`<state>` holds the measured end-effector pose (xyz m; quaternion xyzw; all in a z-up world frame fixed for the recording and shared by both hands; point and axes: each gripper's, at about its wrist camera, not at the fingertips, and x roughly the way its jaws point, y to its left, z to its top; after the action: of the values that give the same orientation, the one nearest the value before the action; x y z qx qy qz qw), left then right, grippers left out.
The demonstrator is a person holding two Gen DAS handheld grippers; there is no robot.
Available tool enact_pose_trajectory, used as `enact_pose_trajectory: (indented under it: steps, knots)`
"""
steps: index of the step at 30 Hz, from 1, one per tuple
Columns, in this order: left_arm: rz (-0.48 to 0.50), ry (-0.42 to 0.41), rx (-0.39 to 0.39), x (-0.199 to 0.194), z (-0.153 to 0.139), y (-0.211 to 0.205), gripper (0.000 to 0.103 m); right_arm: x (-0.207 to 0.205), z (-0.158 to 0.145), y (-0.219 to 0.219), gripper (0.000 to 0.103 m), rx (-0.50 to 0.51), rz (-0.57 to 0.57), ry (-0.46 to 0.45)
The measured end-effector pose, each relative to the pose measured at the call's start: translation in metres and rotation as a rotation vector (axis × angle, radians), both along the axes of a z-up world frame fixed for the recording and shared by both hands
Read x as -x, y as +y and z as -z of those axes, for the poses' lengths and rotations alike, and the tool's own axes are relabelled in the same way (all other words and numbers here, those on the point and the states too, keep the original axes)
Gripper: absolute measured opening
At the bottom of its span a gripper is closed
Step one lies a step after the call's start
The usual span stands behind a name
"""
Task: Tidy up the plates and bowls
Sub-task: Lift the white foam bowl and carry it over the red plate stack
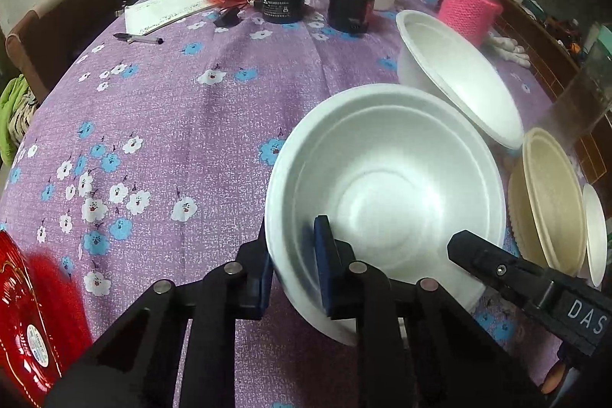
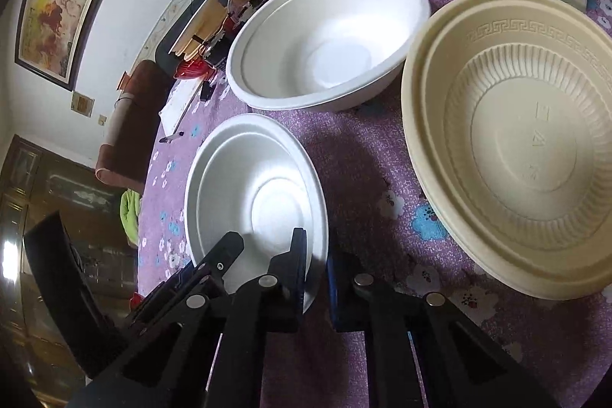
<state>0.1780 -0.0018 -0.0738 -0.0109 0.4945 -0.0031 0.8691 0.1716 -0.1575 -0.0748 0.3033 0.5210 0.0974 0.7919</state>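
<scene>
Both tongs pinching white bowl (image 1: 382, 178) rim, undersides hidden — far dishes blurred

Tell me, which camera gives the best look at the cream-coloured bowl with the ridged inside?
The right wrist view. There the cream bowl faces the camera, so its ribbed wall, patterned band and embossed base all show. The left wrist view catches the same bowl only at the right edge, squeezed edge-on by the fisheye, with no inner detail readable.

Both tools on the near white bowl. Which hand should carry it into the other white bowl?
Right, probably. The right tool grips the near bowl on the rim side closer to the other white bowl; the left tool holds the side away from it.
</scene>
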Motion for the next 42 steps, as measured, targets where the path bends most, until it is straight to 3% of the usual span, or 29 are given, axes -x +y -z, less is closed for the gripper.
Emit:
enact_pose_trajectory:
  steps: [12,21,42]
  knots:
    - [-0.003,-0.029,-0.012,0.015,-0.012,0.003,0.016,0.008,-0.009,0.002,0.009,-0.009,-0.02,-0.019]
    - [-0.021,-0.089,-0.015,0.048,-0.031,0.013,0.016,0.03,-0.027,0.01,0.009,-0.017,-0.047,-0.061]
    - [-0.163,-0.219,-0.009,0.131,-0.068,0.081,0.017,0.093,-0.077,0.079,0.009,0.009,-0.215,-0.189]
